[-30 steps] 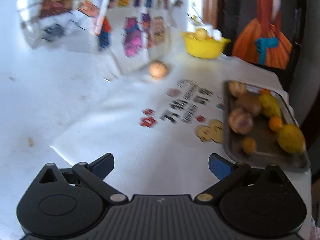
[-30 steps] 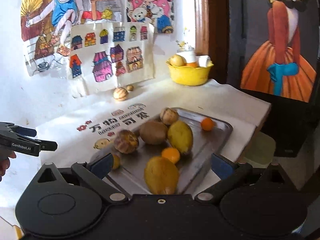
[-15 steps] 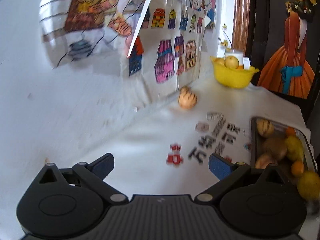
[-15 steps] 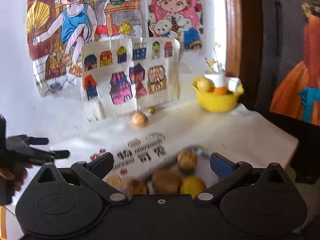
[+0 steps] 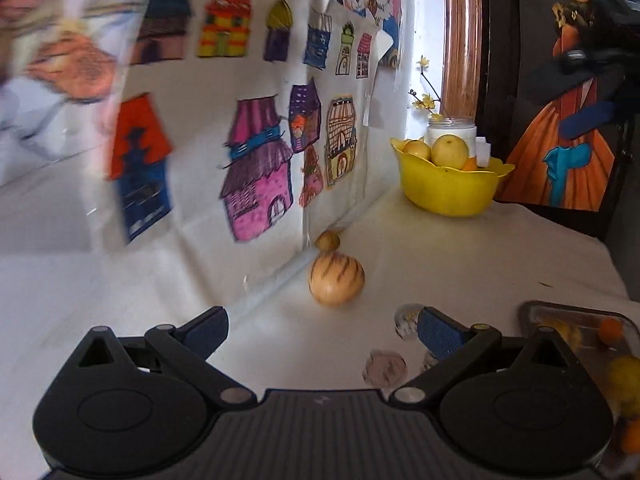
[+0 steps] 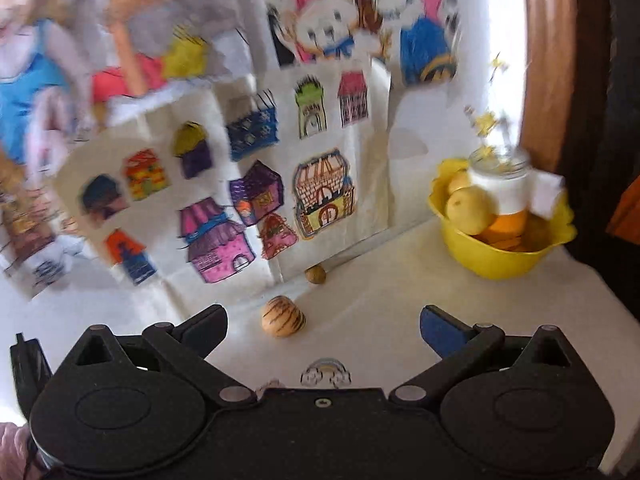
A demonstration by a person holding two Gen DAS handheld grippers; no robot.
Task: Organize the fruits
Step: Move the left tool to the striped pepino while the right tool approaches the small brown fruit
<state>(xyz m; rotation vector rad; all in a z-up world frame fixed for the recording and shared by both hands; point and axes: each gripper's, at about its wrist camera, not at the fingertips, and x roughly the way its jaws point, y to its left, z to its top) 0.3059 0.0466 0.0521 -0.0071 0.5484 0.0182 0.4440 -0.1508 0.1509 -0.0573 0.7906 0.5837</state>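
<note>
A tan fruit with dark stripes (image 5: 337,278) lies on the white table by the wall, just beyond my open left gripper (image 5: 322,330). A smaller brown fruit (image 5: 328,240) sits right behind it. My right gripper (image 6: 323,330) is open and empty too, with the striped fruit (image 6: 284,321) a little ahead of its left finger and the small fruit (image 6: 315,274) farther back. A yellow bowl (image 5: 448,190) with fruit stands at the back right, also seen as the yellow bowl (image 6: 496,256). The metal tray (image 5: 568,314) of fruit shows at the left wrist view's right edge.
Paper drawings of houses (image 5: 256,184) hang on the wall down to the table. A white jar (image 5: 452,130) with yellow flowers stands behind the bowl. The right gripper's dark body (image 5: 600,48) shows at upper right of the left view. A dark painted panel (image 5: 568,160) bounds the table's far right.
Both grippers have swung up and toward the wall. The striped fruit is now much nearer the left gripper. The tray has dropped out of the right wrist view.
</note>
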